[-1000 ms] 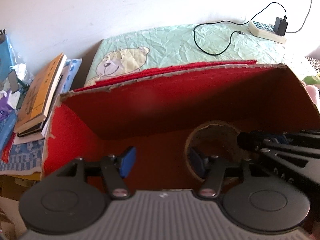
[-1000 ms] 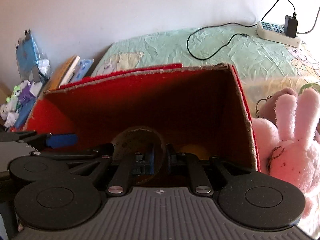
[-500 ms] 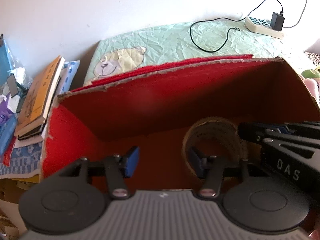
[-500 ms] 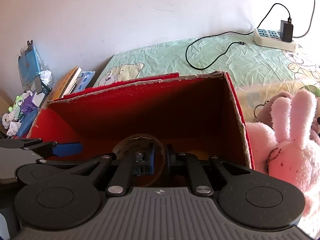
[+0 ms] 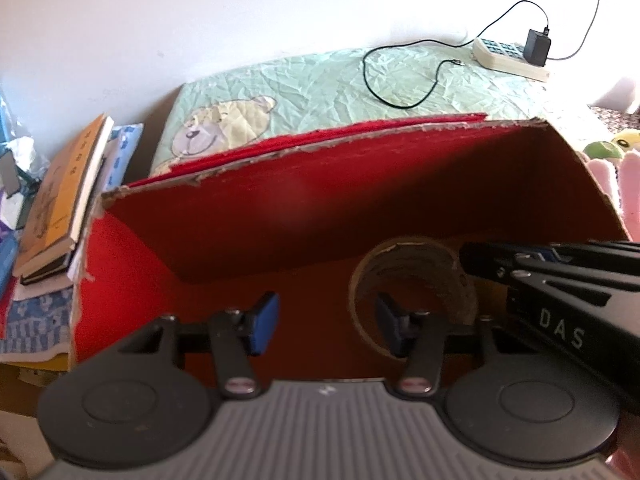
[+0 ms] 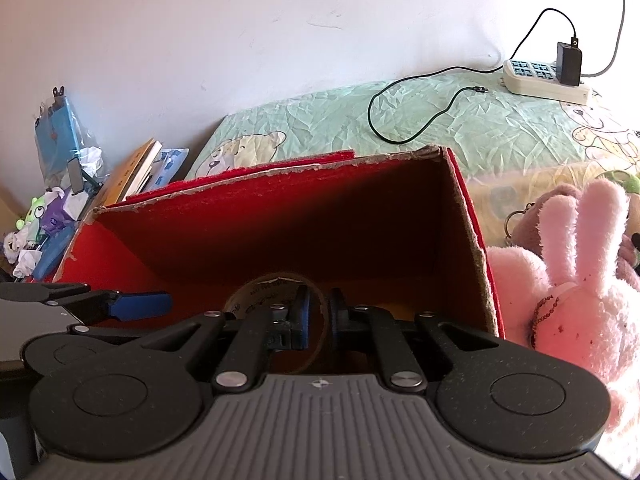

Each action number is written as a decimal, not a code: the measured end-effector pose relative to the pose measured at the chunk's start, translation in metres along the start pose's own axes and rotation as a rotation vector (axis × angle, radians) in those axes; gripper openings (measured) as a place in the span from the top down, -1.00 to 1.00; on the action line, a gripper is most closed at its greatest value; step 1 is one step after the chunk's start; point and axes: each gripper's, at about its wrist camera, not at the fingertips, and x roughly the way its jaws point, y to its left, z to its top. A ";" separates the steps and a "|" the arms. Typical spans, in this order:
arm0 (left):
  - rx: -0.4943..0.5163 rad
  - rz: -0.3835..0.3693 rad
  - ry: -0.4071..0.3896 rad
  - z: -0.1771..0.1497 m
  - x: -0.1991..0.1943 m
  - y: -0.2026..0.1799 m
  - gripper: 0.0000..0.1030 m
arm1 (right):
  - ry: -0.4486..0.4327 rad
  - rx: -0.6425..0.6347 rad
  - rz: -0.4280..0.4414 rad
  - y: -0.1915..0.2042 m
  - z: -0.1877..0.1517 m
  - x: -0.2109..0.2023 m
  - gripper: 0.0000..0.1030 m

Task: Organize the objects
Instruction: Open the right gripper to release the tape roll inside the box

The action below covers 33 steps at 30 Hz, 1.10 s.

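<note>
We found the tape roll (image 6: pixel 276 296) inside the red cardboard box (image 6: pixel 256 220), low centre of frame. The right gripper (image 6: pixel 320 316) was clamped on the roll's wall, its jaws just closing. The left gripper (image 5: pixel 324 322) stood apart, also just narrowing, nothing between its pads, one blue fingertip (image 5: pixel 386 322) inside the roll's ring.

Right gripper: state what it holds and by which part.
The right gripper is shut on the tape roll, pinching the ring's wall, one jaw inside the hole and one outside, over the red box. Its jaws have just been closing.
</note>
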 end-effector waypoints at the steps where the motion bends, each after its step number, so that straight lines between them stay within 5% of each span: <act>1: -0.008 -0.029 0.004 0.000 0.000 0.002 0.01 | 0.001 0.001 0.006 -0.001 0.000 0.000 0.86; 6: -0.005 -0.112 0.053 0.002 0.002 0.006 0.06 | -0.005 0.010 0.017 -0.002 0.000 -0.001 0.91; 11: 0.037 -0.205 -0.002 -0.005 -0.024 0.011 0.05 | -0.030 0.034 0.027 -0.005 -0.001 -0.004 1.00; 18: 0.239 -0.159 0.087 -0.011 -0.024 -0.005 0.06 | -0.040 0.041 0.053 -0.006 -0.001 -0.005 1.00; 25: 0.198 -0.126 0.228 0.001 0.010 -0.014 0.12 | -0.042 0.043 0.063 -0.006 0.000 -0.005 1.00; 33: 0.208 -0.078 0.221 0.015 0.024 -0.029 0.08 | -0.064 0.063 0.061 -0.008 -0.001 -0.007 1.00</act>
